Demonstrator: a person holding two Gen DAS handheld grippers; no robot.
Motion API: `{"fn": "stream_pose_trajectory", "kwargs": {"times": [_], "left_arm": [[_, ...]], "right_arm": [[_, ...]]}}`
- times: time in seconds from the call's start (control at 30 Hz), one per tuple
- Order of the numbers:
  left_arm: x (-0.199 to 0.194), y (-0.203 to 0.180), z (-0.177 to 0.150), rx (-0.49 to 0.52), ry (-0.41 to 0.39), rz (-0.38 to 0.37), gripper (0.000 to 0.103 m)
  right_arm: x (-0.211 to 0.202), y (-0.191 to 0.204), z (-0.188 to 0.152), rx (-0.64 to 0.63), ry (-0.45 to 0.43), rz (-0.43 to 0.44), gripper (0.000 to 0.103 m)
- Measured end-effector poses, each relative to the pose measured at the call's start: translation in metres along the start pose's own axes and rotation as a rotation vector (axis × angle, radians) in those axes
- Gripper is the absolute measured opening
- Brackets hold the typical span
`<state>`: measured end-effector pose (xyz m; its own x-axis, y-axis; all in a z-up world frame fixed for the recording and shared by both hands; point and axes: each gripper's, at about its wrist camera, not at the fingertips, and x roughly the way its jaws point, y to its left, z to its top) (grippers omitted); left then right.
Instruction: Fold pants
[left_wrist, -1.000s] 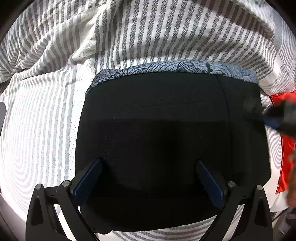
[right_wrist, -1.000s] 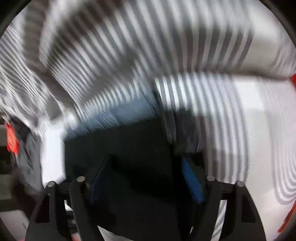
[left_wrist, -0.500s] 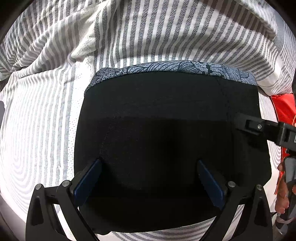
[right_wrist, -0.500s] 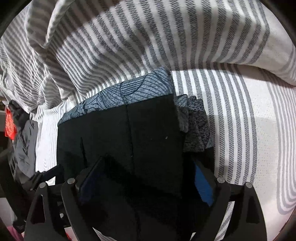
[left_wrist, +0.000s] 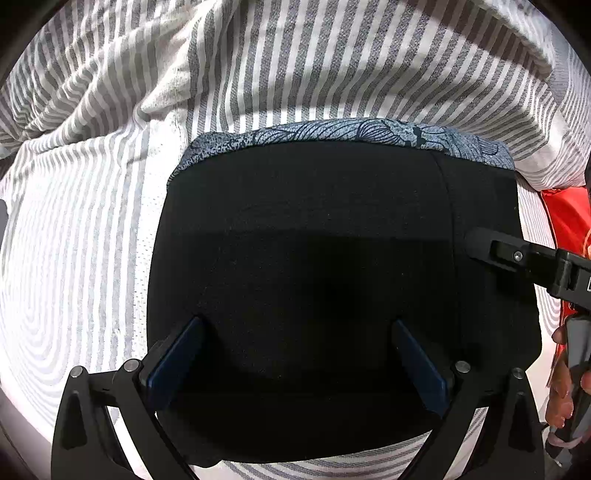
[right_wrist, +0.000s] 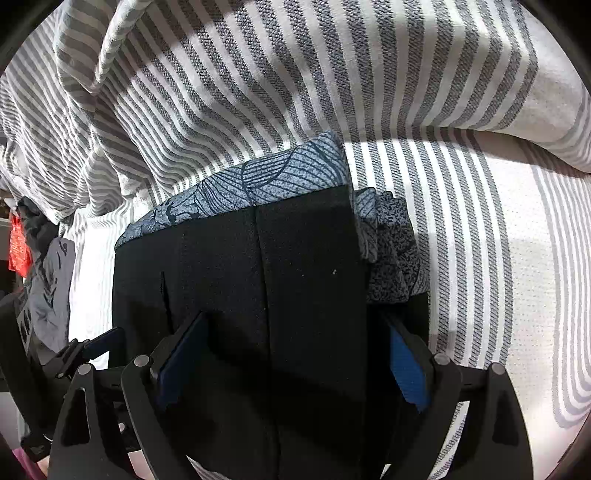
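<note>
Left gripper (left_wrist: 295, 363) jaws spread, hovering over black pants (left_wrist: 332, 277); right gripper (right_wrist: 291, 363) jaws just opened wide, gripping nothing. Pants lie folded into a compact rectangle atop a patterned blue garment (right_wrist: 258, 181) on the striped bed (left_wrist: 92, 240). Folding looks essentially done; perhaps smoothing left.

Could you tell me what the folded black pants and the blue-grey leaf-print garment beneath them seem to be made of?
Folded black pants: likely a matte, slightly fuzzy knit or brushed cloth; pale lint specks cling to it, no sheen. Blue-grey leaf-print garment: seemingly a thin printed knit, with a fine ribbed grain visible under the pattern. Fibre cannot be told.
</note>
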<state>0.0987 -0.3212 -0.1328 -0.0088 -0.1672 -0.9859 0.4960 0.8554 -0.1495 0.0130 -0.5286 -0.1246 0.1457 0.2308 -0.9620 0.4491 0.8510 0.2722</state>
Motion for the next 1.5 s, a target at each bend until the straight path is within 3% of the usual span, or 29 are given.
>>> {"fn": "stream_pose_trajectory", "kwargs": {"times": [0.13,0.23,0.5,0.7,0.9,1.17,1.5], "left_arm": [[0.003,0.005,0.005,-0.008,0.036,-0.025,0.102],[-0.004,0.001,0.006,-0.004,0.023,0.002,0.102],[-0.038,0.027,0.003,-0.027,-0.040,0.012,0.102],[-0.039,0.066,0.016,-0.066,-0.004,-0.071,0.102],[-0.021,0.070,0.014,-0.019,0.051,-0.131,0.102],[0.003,0.075,0.022,0.032,0.091,-0.180,0.102],[0.024,0.088,0.028,0.017,0.130,-0.284,0.102]], "right_arm": [[0.001,0.003,0.006,0.003,0.030,-0.010,0.093],[-0.007,0.004,0.006,0.013,0.045,-0.001,0.093],[-0.052,-0.021,-0.021,0.064,0.005,0.125,0.093],[-0.065,-0.055,-0.039,0.129,0.000,0.164,0.093],[-0.058,-0.080,-0.038,0.157,0.006,0.201,0.093],[-0.032,-0.090,-0.029,0.124,0.042,0.329,0.093],[-0.011,-0.095,-0.026,0.077,0.114,0.416,0.090]]}}
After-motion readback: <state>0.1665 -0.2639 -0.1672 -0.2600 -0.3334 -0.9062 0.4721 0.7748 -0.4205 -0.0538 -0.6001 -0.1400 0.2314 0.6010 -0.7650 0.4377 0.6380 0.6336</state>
